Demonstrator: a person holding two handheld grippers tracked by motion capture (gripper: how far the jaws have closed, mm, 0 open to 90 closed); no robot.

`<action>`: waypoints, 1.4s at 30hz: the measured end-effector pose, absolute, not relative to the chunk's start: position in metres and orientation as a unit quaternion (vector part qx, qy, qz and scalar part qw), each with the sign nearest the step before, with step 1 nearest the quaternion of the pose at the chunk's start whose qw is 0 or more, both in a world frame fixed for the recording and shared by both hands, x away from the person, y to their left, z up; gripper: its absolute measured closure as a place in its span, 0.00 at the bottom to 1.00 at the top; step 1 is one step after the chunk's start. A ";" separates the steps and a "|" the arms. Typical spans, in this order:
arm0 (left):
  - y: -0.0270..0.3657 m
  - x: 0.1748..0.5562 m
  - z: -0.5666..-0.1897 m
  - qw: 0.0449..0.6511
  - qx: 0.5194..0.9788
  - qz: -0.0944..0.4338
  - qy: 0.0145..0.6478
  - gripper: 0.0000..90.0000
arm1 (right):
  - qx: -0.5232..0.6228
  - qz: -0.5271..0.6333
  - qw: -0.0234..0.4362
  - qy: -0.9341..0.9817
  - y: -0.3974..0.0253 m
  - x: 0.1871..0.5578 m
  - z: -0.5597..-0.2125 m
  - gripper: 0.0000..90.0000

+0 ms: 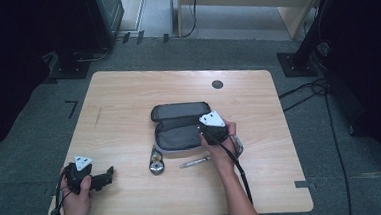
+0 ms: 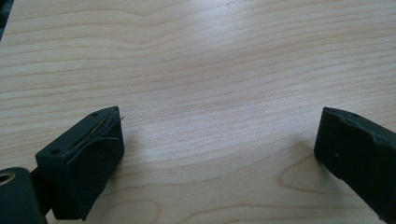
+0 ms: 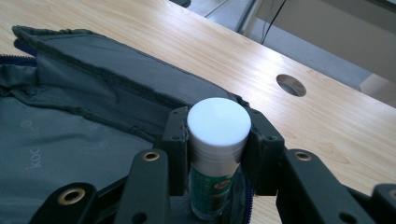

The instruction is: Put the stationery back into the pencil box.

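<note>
Two tools are working over the worktop: the right tool is clamping a white-capped glue stick over the open grey pouch, while the left tool is lying gaping, empty, near the worktop's corner.

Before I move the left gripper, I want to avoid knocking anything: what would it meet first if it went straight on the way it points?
Probably nothing nearby. The open left gripper faces bare table; in the high view it points roughly toward the round tin, some way off.
</note>
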State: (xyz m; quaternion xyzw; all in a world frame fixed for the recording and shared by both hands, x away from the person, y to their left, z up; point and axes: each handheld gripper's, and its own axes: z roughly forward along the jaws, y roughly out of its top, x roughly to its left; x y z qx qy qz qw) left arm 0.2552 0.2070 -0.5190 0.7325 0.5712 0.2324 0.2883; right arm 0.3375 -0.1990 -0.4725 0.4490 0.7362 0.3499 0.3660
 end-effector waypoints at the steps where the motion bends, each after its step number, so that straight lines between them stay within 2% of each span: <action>1: 0.207 0.255 -0.519 0.288 0.733 0.232 0.571 0.02 | 0.447 0.355 0.361 0.738 -0.199 0.337 -0.473 0.72; 16: 0.206 0.256 -0.519 0.289 0.734 0.232 0.569 0.02 | 0.410 0.368 0.346 0.760 -0.194 0.326 -0.476 0.70; 21: 0.206 0.256 -0.519 0.289 0.734 0.232 0.569 0.02 | 0.407 0.383 0.331 0.760 -0.197 0.321 -0.475 0.72; 24: 0.206 0.256 -0.519 0.289 0.734 0.232 0.569 0.02 | 0.429 0.409 0.293 0.750 -0.205 0.320 -0.474 0.72; 27: 0.206 0.256 -0.519 0.289 0.734 0.232 0.569 0.02 | 0.435 0.413 0.274 0.752 -0.209 0.318 -0.472 0.72; 30: 0.206 0.256 -0.519 0.289 0.734 0.232 0.569 0.02 | 0.436 0.450 0.205 0.752 -0.213 0.318 -0.471 0.72; 33: 0.206 0.256 -0.519 0.289 0.734 0.232 0.569 0.02 | 0.423 0.452 0.192 0.761 -0.210 0.316 -0.472 0.72; 42: 0.206 0.256 -0.519 0.289 0.734 0.232 0.569 0.02 | 0.397 0.485 0.115 0.771 -0.200 0.318 -0.478 0.72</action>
